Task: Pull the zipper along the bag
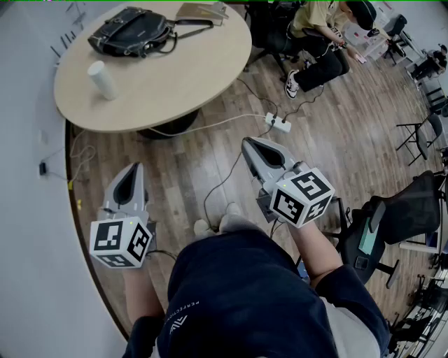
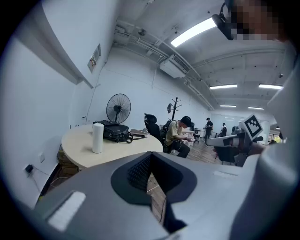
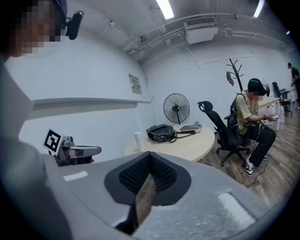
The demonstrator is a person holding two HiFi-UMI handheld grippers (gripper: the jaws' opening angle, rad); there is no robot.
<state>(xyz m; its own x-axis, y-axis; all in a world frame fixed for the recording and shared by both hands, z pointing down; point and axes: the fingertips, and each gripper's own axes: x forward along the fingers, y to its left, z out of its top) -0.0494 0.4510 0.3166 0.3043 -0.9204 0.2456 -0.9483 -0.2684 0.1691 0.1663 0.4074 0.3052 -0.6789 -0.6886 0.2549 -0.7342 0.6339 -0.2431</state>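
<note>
Bag (image 1: 133, 31) for the zipper job lies well apart from both grippers, on the far part of a round table (image 1: 189, 77); its zipper is too small to make out

Nearest in the head view is the person's dark top, with a forearm reaching out on each side. The left gripper (image 1: 132, 170) and the right gripper (image 1: 250, 145) hang over the wooden floor (image 1: 336, 133), short of the table and tipped slightly down. In the left gripper view the left gripper (image 2: 150, 158) has its jaws brought together with nothing between them. The right gripper view shows the same of the right gripper (image 3: 150, 158): jaws together, nothing held.

Beyond them cables trail across the floor to a white power strip (image 1: 278, 124). Then comes the table, with a white cylinder (image 1: 103, 79) standing upright on its near left part. Further back is the black bag (image 2: 113, 131) (image 3: 160, 132), lying with its strap looped to the right, and just beside it a flat tan book (image 1: 201, 12).

Past the table a person (image 1: 316, 31) sits on a black office chair, bent over something in the hands. A standing fan (image 2: 118, 107) is against the far wall and a coat stand (image 3: 233, 70) is beside it
</note>
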